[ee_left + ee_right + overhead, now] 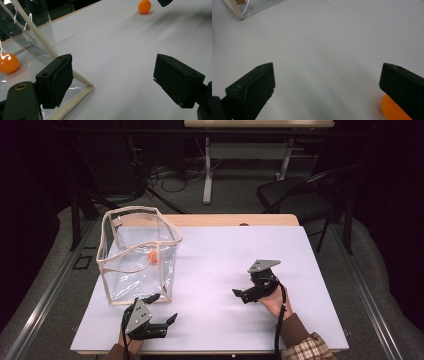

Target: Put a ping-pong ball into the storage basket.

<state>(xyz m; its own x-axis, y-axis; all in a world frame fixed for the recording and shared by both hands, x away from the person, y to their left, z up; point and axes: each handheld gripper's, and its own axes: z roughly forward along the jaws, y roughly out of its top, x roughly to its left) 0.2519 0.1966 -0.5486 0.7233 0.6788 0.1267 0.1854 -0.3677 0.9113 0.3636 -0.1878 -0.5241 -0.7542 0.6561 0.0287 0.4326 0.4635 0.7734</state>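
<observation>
A clear bag with beige trim stands open on the left of the white table, and an orange ball lies inside it. The left gripper view has that ball behind the clear wall and the bag's trimmed corner beside my left jaw. My left gripper is open, just in front of the bag. A second orange ball rests on the table farther off. My right gripper is open with that ball at its right jaw, partly hidden.
The bag's corner lies far ahead in the right gripper view. A black chair and a desk frame stand beyond the table's far edge. White tabletop stretches between the two grippers.
</observation>
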